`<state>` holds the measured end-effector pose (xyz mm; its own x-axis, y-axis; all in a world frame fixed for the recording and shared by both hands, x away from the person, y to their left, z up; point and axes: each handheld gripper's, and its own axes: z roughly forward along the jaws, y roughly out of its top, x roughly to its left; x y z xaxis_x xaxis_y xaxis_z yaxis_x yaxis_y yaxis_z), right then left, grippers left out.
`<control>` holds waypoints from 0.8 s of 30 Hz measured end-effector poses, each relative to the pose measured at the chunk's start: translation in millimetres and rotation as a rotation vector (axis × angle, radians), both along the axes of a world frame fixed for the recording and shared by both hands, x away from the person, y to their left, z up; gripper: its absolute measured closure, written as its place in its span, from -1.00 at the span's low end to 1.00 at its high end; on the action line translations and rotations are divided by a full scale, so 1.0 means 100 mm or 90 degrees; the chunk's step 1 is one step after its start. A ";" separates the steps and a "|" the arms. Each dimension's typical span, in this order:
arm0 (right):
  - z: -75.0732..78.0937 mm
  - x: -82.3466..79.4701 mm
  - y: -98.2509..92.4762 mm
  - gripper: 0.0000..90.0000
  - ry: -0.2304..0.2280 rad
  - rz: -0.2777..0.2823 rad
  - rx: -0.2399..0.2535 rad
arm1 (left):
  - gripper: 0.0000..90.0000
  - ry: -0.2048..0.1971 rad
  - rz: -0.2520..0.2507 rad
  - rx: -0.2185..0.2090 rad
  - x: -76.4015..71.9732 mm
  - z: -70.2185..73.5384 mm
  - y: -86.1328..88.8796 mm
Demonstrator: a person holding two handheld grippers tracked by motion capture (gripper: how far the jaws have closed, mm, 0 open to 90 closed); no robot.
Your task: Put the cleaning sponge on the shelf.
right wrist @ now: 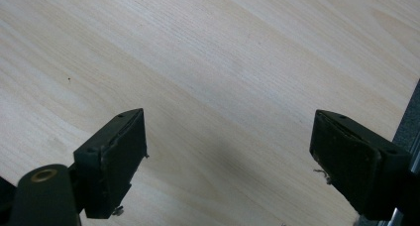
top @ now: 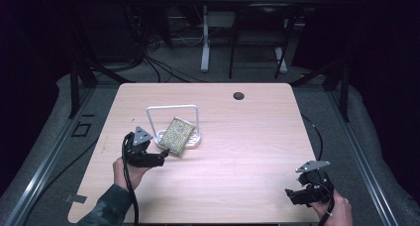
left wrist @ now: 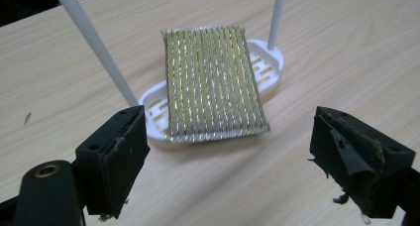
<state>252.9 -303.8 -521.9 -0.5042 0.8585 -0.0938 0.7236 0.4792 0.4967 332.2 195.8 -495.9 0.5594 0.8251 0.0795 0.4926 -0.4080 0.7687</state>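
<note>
A gold and silver woven scouring pad (top: 177, 135) (left wrist: 213, 82) lies tilted across a white soap dish (top: 194, 139) (left wrist: 270, 62), its near edge hanging over the dish rim. A white wire frame (top: 172, 108) rises from the dish, and its two posts (left wrist: 99, 52) show in the left gripper view. My left gripper (top: 161, 156) (left wrist: 230, 161) sits just in front of the pad, open, with nothing between its jaws. My right gripper (top: 292, 195) (right wrist: 228, 161) hovers open over bare wood at the table's near right corner.
The light wooden table (top: 247, 151) has a round cable hole (top: 238, 95) near its far edge. Beyond the table stand a desk's legs (top: 205, 37) and loose cables on a dark floor. The table's right edge (right wrist: 403, 117) is close to my right gripper.
</note>
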 end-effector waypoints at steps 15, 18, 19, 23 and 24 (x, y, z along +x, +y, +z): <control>0.00 0.00 0.01 -0.69 0.003 0.001 -0.006 | -0.95 0.053 0.012 0.039 -0.22 -0.13 0.24; 0.00 0.00 0.00 -0.69 0.003 0.001 -0.006 | -0.99 0.061 0.016 0.041 -0.24 -0.17 0.27; 0.00 0.00 0.00 -0.69 0.002 0.002 -0.007 | -0.99 0.070 0.013 0.043 -0.24 -0.17 0.28; -0.01 0.01 0.00 -0.69 0.003 0.000 -0.005 | -0.99 0.081 0.010 0.047 -0.24 -0.21 0.29; -0.01 0.01 0.00 -0.69 0.005 0.000 -0.006 | -1.00 0.083 0.009 0.047 -0.24 -0.21 0.29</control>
<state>253.9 -303.6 -523.0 -0.5056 0.8572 -0.0978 0.7275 0.4845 0.4858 308.4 224.9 -517.4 0.5572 0.8276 0.0684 0.5923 -0.4538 0.6657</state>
